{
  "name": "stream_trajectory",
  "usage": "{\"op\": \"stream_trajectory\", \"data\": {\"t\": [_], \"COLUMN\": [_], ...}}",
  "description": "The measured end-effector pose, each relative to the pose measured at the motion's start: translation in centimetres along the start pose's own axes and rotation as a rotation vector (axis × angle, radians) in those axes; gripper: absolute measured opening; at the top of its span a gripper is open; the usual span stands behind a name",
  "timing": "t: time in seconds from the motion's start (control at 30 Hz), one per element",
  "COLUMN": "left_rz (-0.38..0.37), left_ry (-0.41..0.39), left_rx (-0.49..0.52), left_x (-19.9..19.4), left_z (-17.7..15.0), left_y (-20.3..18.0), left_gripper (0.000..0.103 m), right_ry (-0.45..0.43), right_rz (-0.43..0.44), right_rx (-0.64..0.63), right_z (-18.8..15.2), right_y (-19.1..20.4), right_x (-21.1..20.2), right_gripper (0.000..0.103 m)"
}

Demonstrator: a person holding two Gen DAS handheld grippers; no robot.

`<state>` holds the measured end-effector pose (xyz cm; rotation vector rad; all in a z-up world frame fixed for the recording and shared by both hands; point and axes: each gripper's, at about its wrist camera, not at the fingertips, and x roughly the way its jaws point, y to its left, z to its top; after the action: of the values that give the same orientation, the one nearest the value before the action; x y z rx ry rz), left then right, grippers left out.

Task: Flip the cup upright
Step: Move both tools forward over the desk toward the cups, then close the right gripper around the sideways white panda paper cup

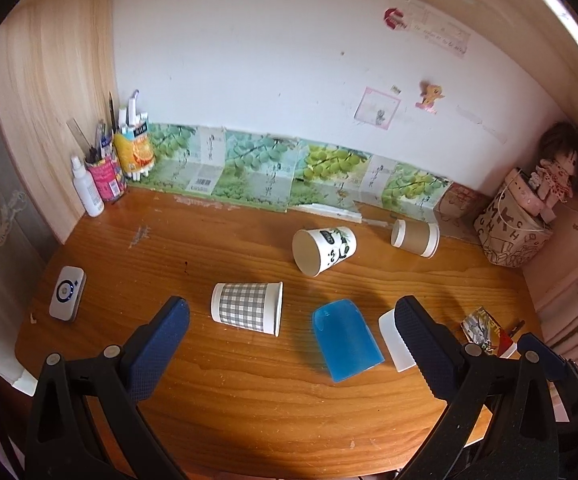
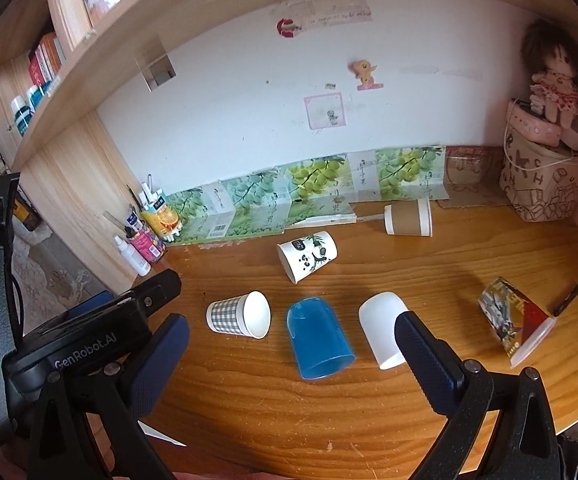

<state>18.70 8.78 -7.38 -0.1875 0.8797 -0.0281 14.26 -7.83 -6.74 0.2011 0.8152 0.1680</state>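
Note:
Several cups lie on their sides on the wooden desk (image 1: 249, 400). A grey checked paper cup (image 1: 247, 307) (image 2: 237, 315), a blue plastic cup (image 1: 345, 338) (image 2: 318, 338) and a white cup (image 1: 395, 340) (image 2: 383, 330) lie in a near row. A panda paper cup (image 1: 325, 250) (image 2: 307, 255) and a brown-sleeved cup (image 1: 416, 237) (image 2: 408, 216) lie farther back. My left gripper (image 1: 293, 344) is open, above the near desk, with the checked and blue cups between its fingers' lines. My right gripper (image 2: 289, 360) is open over the blue cup, empty.
Pen holders and a white bottle (image 1: 87, 188) stand at the back left. A white device (image 1: 67, 293) lies at the left. A patterned bag with a doll (image 2: 545, 176) fills the back right corner. A folded packet (image 2: 515, 322) and a dark pen (image 2: 568, 298) lie at the right.

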Motion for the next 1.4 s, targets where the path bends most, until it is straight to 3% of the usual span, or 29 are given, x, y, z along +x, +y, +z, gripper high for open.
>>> {"op": "stream_trajectory", "data": {"t": [0.2, 0.47, 0.8, 0.9, 1.13, 1.4], "left_rz": [-0.068, -0.152, -0.255, -0.252, -0.291, -0.223], "left_ry": [0.129, 0.311, 0.391, 0.399, 0.460, 0.439], "left_rx": [-0.029, -0.058, -0.075, -0.087, -0.177, -0.241], "left_x": [3.4, 7.9, 10.9, 11.5, 13.0, 14.2], "left_z": [1.1, 1.9, 3.8, 4.1, 4.0, 3.9], "left_y": [1.7, 3.1, 3.6, 3.6, 3.3, 2.2], "left_gripper": [0.102, 0.102, 0.102, 0.102, 0.102, 0.102], "right_ry": [0.061, 0.102, 0.152, 0.171, 0.165, 0.138], "right_rz": [-0.047, -0.118, -0.130, -0.124, -0.040, 0.107], "right_rx": [-0.024, -0.147, -0.416, -0.515, -0.799, -1.012], "right_z": [1.1, 2.4, 4.4, 5.2, 7.1, 7.8], "right_y": [1.1, 2.4, 2.5, 2.2, 1.7, 1.3], "right_x": [2.6, 5.1, 7.3, 8.1, 10.2, 14.8], "right_gripper": [0.103, 0.101, 0.101, 0.101, 0.101, 0.101]}}
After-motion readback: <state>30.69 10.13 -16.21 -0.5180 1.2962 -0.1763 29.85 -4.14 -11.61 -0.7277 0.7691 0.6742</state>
